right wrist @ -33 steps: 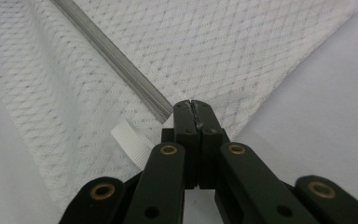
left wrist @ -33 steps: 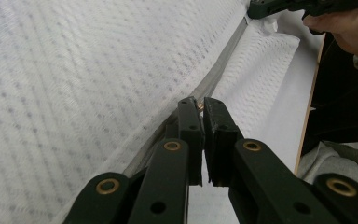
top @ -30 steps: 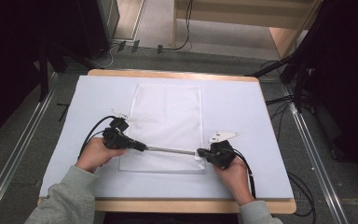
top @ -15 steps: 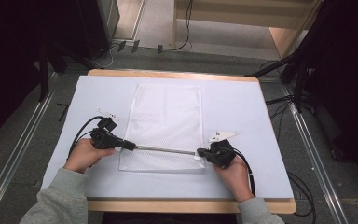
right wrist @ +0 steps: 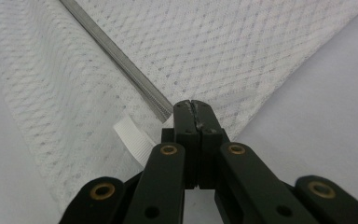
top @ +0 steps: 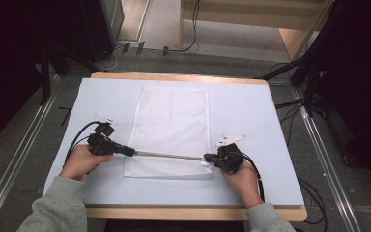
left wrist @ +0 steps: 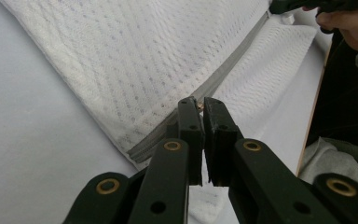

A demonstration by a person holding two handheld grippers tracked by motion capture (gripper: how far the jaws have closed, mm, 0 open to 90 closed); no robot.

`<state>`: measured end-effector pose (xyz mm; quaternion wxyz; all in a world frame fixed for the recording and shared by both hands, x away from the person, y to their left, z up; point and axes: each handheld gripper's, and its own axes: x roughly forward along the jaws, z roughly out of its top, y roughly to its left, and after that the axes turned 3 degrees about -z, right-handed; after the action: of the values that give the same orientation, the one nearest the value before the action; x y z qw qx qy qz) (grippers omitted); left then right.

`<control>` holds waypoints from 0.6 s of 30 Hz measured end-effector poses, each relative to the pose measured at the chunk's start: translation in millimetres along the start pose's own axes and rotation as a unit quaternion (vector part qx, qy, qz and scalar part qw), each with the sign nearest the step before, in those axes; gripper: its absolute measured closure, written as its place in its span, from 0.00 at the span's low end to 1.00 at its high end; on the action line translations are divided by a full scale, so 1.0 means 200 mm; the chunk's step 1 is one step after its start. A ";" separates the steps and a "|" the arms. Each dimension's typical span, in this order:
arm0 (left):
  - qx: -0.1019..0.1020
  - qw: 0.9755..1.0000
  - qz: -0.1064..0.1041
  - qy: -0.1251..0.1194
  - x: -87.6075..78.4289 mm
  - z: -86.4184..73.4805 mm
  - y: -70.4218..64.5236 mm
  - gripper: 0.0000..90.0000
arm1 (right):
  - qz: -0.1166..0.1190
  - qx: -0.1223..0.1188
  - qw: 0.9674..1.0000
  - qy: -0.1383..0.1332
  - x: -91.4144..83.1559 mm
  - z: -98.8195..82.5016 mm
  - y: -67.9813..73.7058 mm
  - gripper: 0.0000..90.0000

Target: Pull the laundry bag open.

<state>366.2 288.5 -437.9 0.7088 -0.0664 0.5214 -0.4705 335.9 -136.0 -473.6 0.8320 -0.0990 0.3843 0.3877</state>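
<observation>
Left gripper of mine is pinched on the small zipper pull at the left end of the grey zipper, which runs across the near part of the white mesh bag lying flat in the middle of the table. My right gripper is pressed together on the bag's fabric at the zipper's right end, beside a white ribbon loop. I judge the mesh light, soft and quick to bunch, so the zipper's two ends are the places to hold, keeping it taut.
</observation>
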 end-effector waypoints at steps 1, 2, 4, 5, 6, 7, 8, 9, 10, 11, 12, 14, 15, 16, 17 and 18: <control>-0.001 1.000 -0.001 0.000 -0.01 -0.01 0.01 0.98 | 0.000 0.000 1.000 0.000 0.00 0.00 0.00 1.00; -0.001 1.000 0.002 0.000 -0.02 -0.02 0.01 0.98 | 0.001 0.000 1.000 0.001 0.00 0.00 0.00 1.00; -0.009 1.000 0.006 -0.005 -0.05 -0.04 0.03 0.98 | 0.001 0.001 1.000 0.001 0.00 0.00 0.00 1.00; -0.013 1.000 0.007 -0.009 -0.07 -0.05 0.04 0.98 | 0.002 0.000 1.000 0.000 0.00 0.00 0.00 1.00; -0.014 1.000 0.007 -0.011 -0.08 -0.06 0.04 0.98 | 0.003 0.001 1.000 0.001 0.00 0.00 0.00 1.00; -0.014 1.000 0.008 -0.011 -0.09 -0.07 0.04 0.98 | 0.005 0.000 1.000 0.001 0.00 0.00 -0.01 1.00; -0.016 1.000 0.005 -0.015 -0.09 -0.08 0.04 0.98 | 0.006 0.001 1.000 0.001 0.00 0.00 -0.01 1.00; -0.012 1.000 0.007 -0.015 -0.10 -0.08 0.04 0.98 | 0.006 -0.002 1.000 0.001 0.00 0.00 -0.01 1.00; -0.013 1.000 0.008 -0.017 -0.10 -0.08 0.04 0.98 | 0.005 0.000 1.000 0.001 0.00 0.01 -0.01 1.00; -0.014 1.000 0.007 -0.017 -0.10 -0.09 0.05 0.98 | 0.005 -0.002 1.000 0.001 0.00 0.01 -0.01 1.00; -0.016 1.000 0.008 -0.017 -0.10 -0.09 0.05 0.98 | 0.005 -0.001 1.000 0.003 0.00 0.01 -0.01 1.00; -0.015 1.000 0.011 -0.011 -0.10 -0.09 0.05 0.98 | 0.005 0.000 1.000 0.004 0.00 0.01 -0.01 1.00; -0.015 1.000 0.021 -0.008 -0.10 -0.09 0.05 0.98 | 0.007 -0.002 1.000 0.005 0.01 0.01 -0.01 1.00; -0.018 1.000 0.020 -0.008 -0.10 -0.10 0.05 0.98 | 0.006 -0.002 1.000 0.006 0.01 0.01 -0.01 1.00; -0.020 0.999 0.025 -0.009 -0.10 -0.10 0.05 0.98 | 0.007 -0.001 1.000 0.005 0.01 0.01 -0.01 1.00; -0.023 0.999 0.026 -0.011 -0.10 -0.10 0.05 0.98 | 0.007 -0.003 1.000 0.006 0.01 0.01 -0.01 1.00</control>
<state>356.0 317.6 -439.6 0.7246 -0.0743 0.5262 -0.4388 339.3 -134.9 -472.9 0.8267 -0.1009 0.3889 0.3939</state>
